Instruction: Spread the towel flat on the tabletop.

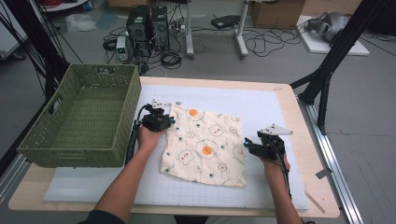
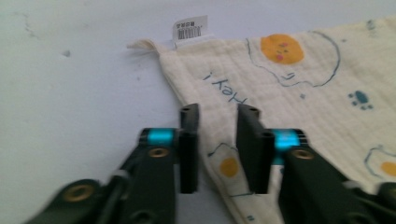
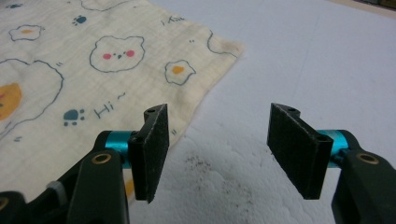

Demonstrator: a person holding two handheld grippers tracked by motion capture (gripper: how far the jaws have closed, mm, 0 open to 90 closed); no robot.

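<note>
Cloth (image 1: 204, 145) lies flat, spread open on the white mat (image 1: 261, 105), near table centre, right of the green basket (image 1: 84, 116). No fold made yet, by the look of it; basket holds nothing I can see.

Left gripper (image 1: 164, 122) sits at the cloth's left edge, toward the far corner with the barcode tag (image 2: 190, 27). In the left gripper view its jaws stand partly open, a narrow gap, straddling the cloth edge; pads do not press on it. Nothing held.

Right gripper (image 1: 252, 145) rests at the cloth's right edge. In the right gripper view its jaws are wide apart, one over the cloth border, the other over bare mat. Nothing held.

Judgement: early stage. Both grippers are placed at opposite edges, grips not yet taken. Left to do: pinch the edges, lift, fold, perhaps move the cloth to the basket.
</note>
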